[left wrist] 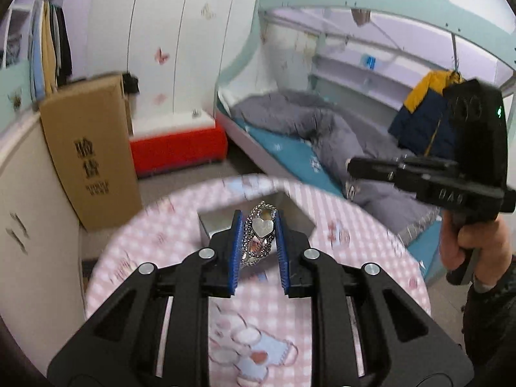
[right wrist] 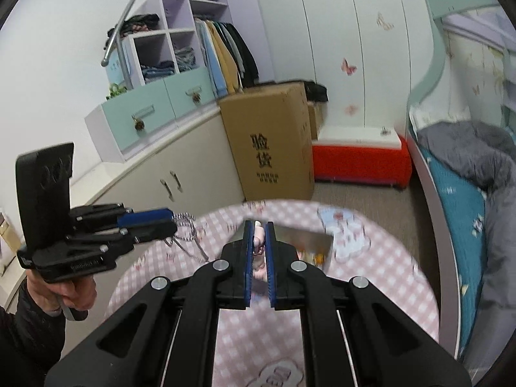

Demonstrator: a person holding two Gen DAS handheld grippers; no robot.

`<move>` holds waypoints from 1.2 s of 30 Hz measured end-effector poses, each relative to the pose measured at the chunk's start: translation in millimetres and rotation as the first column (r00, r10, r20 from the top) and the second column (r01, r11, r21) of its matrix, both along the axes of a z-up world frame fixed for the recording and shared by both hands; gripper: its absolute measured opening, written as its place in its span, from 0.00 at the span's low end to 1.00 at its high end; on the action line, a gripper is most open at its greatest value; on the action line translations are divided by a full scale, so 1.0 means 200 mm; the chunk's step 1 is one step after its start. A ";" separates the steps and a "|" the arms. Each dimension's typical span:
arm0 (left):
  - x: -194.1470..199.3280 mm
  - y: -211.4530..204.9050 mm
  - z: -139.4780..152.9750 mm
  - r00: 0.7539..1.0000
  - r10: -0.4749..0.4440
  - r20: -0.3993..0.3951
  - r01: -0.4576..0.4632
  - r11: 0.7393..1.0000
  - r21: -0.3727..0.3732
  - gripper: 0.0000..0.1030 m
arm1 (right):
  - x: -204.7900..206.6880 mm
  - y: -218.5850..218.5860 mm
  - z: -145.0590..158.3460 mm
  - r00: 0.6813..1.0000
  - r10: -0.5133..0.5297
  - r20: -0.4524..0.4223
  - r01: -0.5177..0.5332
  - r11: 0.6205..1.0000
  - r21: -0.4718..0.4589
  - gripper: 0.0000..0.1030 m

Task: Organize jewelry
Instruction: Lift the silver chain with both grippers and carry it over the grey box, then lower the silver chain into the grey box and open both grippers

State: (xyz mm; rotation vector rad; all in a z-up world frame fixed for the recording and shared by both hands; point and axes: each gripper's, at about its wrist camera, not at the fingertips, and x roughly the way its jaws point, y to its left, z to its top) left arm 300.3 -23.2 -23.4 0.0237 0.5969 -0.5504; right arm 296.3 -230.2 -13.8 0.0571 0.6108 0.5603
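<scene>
My left gripper (left wrist: 258, 225) is shut on a silver chain necklace with a heart pendant (left wrist: 262, 227), held above the round table with its pink checked cloth (left wrist: 348, 245). The chain hangs from it in the right wrist view (right wrist: 187, 225). My right gripper (right wrist: 258, 230) is shut on a small pale pink jewelry piece (right wrist: 259, 237). A silver open box (right wrist: 306, 242) sits on the table just beyond both grippers; it also shows in the left wrist view (left wrist: 300, 216). The right gripper (left wrist: 354, 166) shows at the right, above the bed's edge.
A brown cardboard box (right wrist: 274, 142) stands on the floor behind the table, a red and white storage bench (right wrist: 361, 158) beside it. A bunk bed with a grey quilt (left wrist: 322, 129) is at the right. White cabinets (right wrist: 180, 174) run along the left.
</scene>
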 end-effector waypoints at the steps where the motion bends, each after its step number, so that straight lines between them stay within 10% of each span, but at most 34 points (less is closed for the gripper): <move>1: 0.02 0.00 0.04 1.000 0.003 0.019 -0.003 1.000 0.000 0.18 | 0.02 0.00 0.02 1.000 0.003 0.006 -0.003 1.000 0.003 0.06; 8: 0.17 -0.03 0.18 0.998 0.027 0.049 -0.025 0.999 -0.036 0.19 | 0.21 0.03 0.03 1.000 -0.006 -0.016 0.006 1.000 0.016 0.06; 15: 0.35 -0.12 -0.03 0.995 0.073 -0.067 -0.073 0.997 0.012 0.21 | 0.36 0.08 -0.16 0.991 -0.004 -0.131 0.003 1.000 -0.007 0.09; 17: 0.38 -0.14 -0.10 0.991 0.084 -0.102 -0.079 0.996 0.050 0.35 | 0.40 0.08 -0.24 0.983 -0.021 -0.182 0.018 1.000 -0.021 0.29; 19: 0.37 -0.12 -0.13 0.987 0.120 -0.107 -0.117 0.992 0.041 0.74 | 0.41 0.05 -0.28 0.978 -0.066 -0.197 0.065 0.998 -0.011 0.74; 22: 0.33 -0.05 -0.10 0.981 0.177 -0.082 -0.178 0.984 0.005 0.84 | 0.38 -0.03 -0.29 0.974 -0.120 -0.194 0.129 0.991 0.035 0.93; 36: -0.11 0.09 0.10 0.923 0.377 0.072 -0.379 0.925 0.022 0.92 | 0.04 -0.03 -0.08 0.962 -0.252 -0.102 0.257 0.966 0.036 0.93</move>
